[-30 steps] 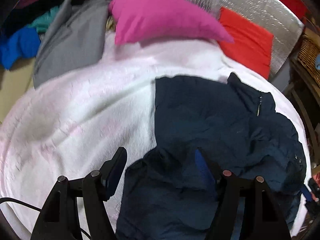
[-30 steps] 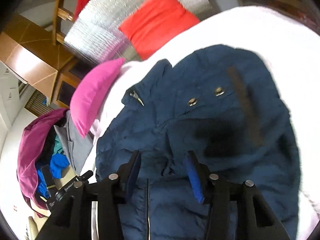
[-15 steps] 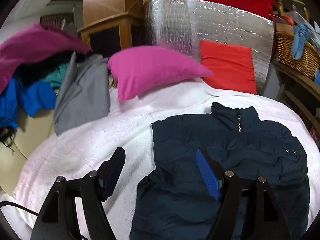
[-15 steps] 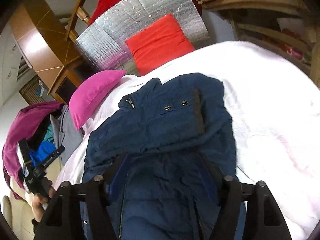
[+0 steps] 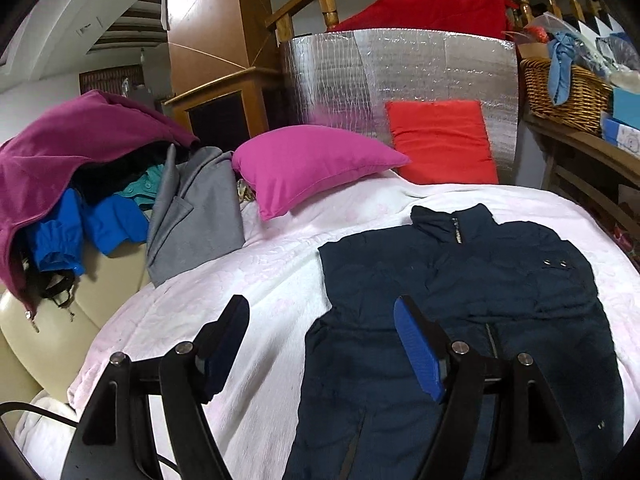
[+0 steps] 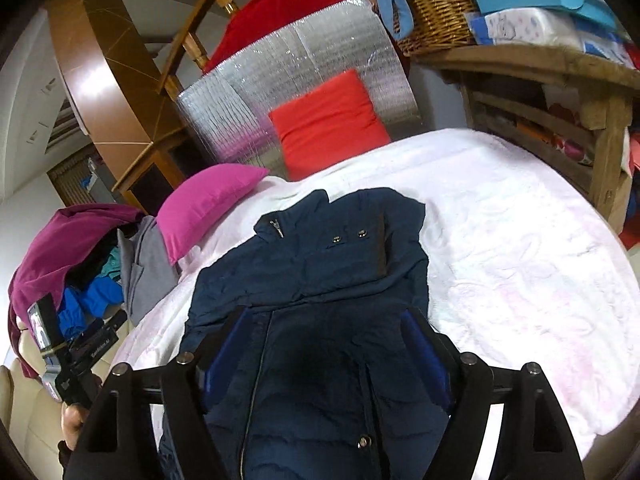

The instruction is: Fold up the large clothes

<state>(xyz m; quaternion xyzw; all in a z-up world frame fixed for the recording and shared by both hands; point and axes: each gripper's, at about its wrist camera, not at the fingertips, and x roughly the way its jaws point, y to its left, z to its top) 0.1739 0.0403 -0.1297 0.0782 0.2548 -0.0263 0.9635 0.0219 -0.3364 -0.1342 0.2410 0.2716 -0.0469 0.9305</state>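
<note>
White blanket [image 5: 260,280], one navy jacket [image 5: 460,280], two pillows, two open claws

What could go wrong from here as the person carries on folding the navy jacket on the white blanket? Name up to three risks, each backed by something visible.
1. The navy jacket looks puffy, so a fold could spring back open with the left gripper and right gripper both open and off it.
2. Its front zipper and snaps could snag a finger.
3. A wide fold might bump the pink pillow nearby.

Navy padded jacket [image 5: 460,280], sleeves folded, on blanket [image 5: 260,280]
</note>
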